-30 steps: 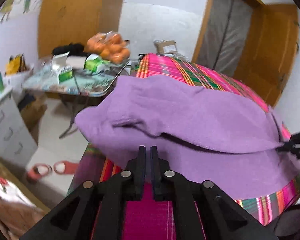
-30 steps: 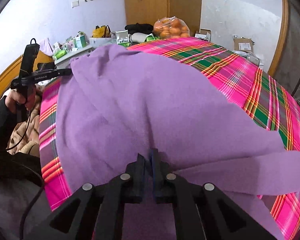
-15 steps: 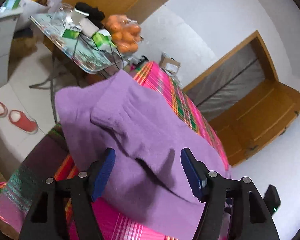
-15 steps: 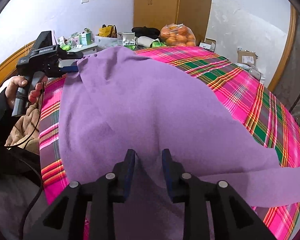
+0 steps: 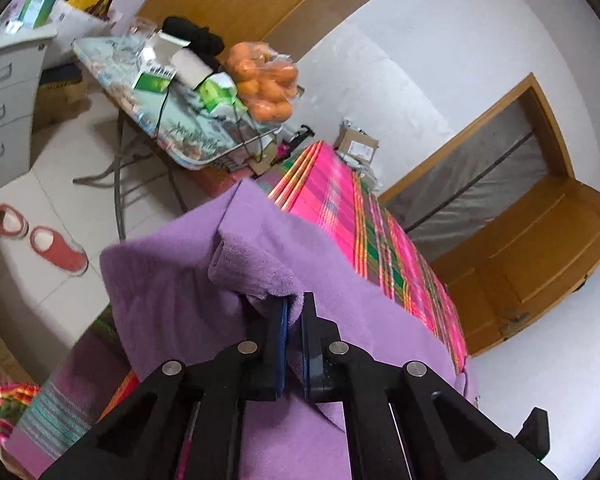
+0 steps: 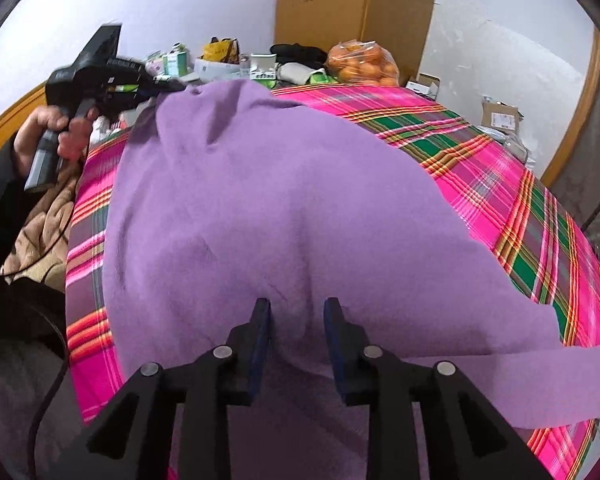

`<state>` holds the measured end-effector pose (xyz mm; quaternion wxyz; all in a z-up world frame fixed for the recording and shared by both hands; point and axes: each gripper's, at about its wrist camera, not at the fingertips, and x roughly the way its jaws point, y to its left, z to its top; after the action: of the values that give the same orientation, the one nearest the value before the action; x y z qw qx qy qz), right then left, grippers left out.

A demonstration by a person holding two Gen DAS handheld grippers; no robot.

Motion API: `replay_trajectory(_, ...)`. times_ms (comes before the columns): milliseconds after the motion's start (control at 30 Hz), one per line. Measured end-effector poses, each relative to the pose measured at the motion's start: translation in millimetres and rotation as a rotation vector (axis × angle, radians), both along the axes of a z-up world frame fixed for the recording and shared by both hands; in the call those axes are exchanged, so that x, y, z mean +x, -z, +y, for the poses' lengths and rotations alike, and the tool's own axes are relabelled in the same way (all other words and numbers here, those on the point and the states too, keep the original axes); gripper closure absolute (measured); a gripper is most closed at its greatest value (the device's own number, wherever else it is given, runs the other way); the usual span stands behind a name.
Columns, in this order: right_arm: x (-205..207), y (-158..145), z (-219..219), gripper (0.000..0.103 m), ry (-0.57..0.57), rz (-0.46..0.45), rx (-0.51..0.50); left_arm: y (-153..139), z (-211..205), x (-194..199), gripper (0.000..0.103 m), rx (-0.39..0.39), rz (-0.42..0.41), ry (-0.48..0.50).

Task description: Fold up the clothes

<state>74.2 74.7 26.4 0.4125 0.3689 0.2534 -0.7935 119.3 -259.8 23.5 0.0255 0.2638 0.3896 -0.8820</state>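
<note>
A purple garment (image 5: pixel 172 288) lies spread over the pink plaid bed cover (image 5: pixel 340 192). My left gripper (image 5: pixel 294 304) is shut on a raised fold at the garment's near edge, and the cloth bunches over its fingertips. In the right wrist view the garment (image 6: pixel 284 184) covers most of the bed cover (image 6: pixel 520 208). The left gripper (image 6: pixel 168 86) holds its far corner there. My right gripper (image 6: pixel 296 312) stands open over the near edge, its pads apart, with a low ridge of purple cloth below the gap.
A folding table (image 5: pixel 180 132) beside the bed carries a bag of oranges (image 5: pixel 266 88) and boxes. Red slippers (image 5: pixel 56 248) sit on the floor by grey drawers (image 5: pixel 4 92). A hand (image 6: pixel 60 132) grips the left tool above a beige cloth (image 6: pixel 40 232).
The left gripper opened wide, rolled, then shut on a fold of the garment's edge and lifted it slightly. The right gripper let go of the cloth and now stands open.
</note>
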Motion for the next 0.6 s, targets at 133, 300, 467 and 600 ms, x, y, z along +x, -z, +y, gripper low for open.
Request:
replay_trajectory(133,1,2,-2,0.075,-0.018,0.011,0.016,-16,-2,-5,0.099,-0.028,0.025,0.002)
replay_trajectory(300,4,-1,-1,0.098,-0.019,0.046,0.013,-35,-1,-13,0.099,-0.060,0.047,0.013)
replay_trajectory(467,7,-32,4,0.099,-0.022,0.111,-0.036,-58,0,-20,0.100,-0.103,0.071,0.022)
replay_trajectory(600,15,-67,15,0.099,-0.041,0.139,-0.106,-80,-3,-18,0.100,-0.129,0.114,0.015)
